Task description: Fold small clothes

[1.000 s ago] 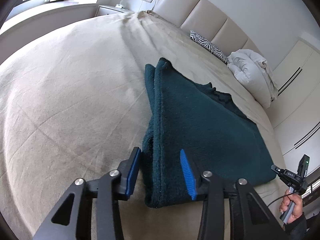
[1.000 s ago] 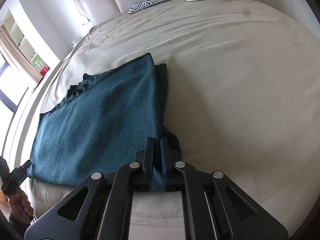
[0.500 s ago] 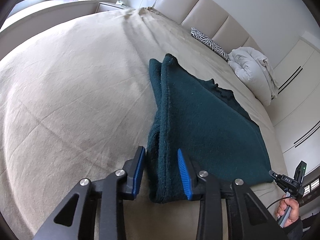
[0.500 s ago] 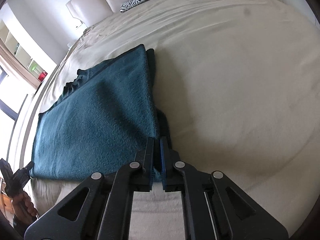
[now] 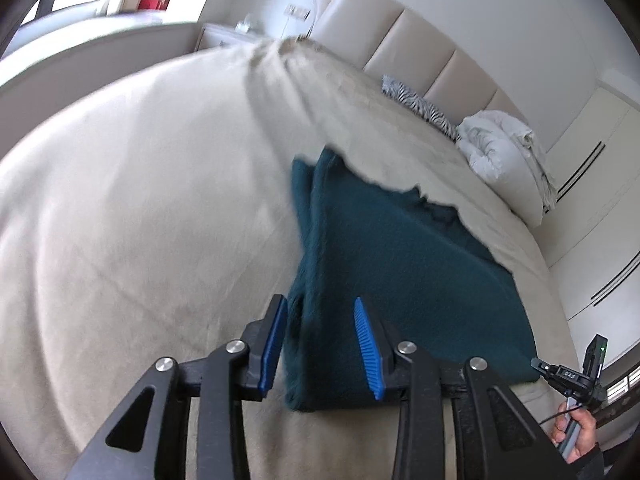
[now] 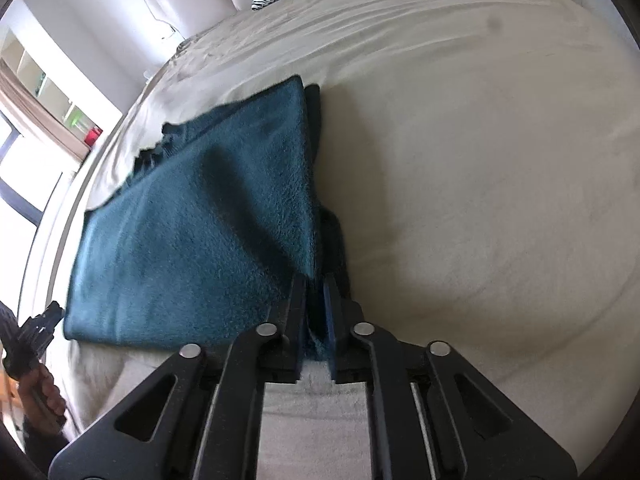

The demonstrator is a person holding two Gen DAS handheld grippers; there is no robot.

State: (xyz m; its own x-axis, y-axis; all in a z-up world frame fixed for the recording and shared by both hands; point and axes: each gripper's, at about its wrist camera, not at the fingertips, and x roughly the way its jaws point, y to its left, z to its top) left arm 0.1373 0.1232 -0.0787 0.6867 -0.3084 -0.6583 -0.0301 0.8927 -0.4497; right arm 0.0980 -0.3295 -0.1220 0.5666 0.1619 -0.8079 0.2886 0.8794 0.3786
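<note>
A dark teal fleece garment lies folded flat on the beige bed. My left gripper straddles the thick folded edge at the garment's near left corner. Its blue pads stand a little off the cloth and the jaws are opening. In the right wrist view the garment spreads to the left. My right gripper is at its near right corner. Those jaws are opening too, and a narrow gap shows with the corner loose between them.
A zebra-print pillow and a bunched white duvet lie by the padded headboard. The person's hand holds the other gripper at the bed's near edge. Wardrobe doors stand on the right. Bare bed lies right of the garment.
The right jaws, shut on the garment's corner before, have parted. The left gripper has lifted slightly and its pads stand a touch wider around the fold.
</note>
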